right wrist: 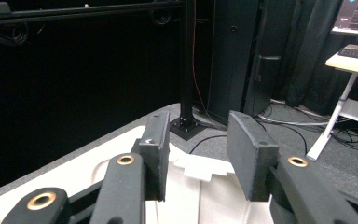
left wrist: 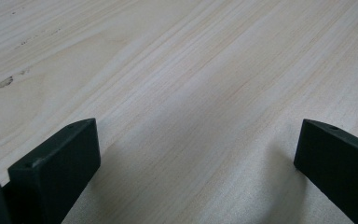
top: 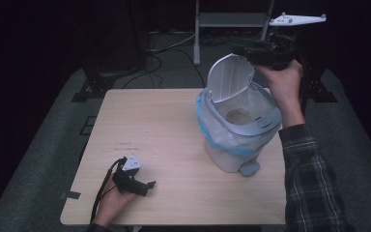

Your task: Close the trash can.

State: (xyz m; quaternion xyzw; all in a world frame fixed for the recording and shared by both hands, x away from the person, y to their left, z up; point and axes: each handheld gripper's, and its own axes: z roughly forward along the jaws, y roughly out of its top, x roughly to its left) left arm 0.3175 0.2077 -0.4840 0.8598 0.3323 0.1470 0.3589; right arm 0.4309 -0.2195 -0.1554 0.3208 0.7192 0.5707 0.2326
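Pale wooden table [top: 174,145] on grey carpet, dark room all round. Nearest us, the left gripper [top: 145,186] lies low on the bare tabletop by the near edge, jaws spread wide with nothing between them. Further in, on the table's right side, stands the white pedal bin [top: 232,145] with a grey rim and blue-edged plastic liner. Its white domed lid [top: 229,77] is tipped up, and the right gripper [top: 239,50] sits at the lid's top edge, jaws partly apart; whether they pinch the lid, I cannot tell.
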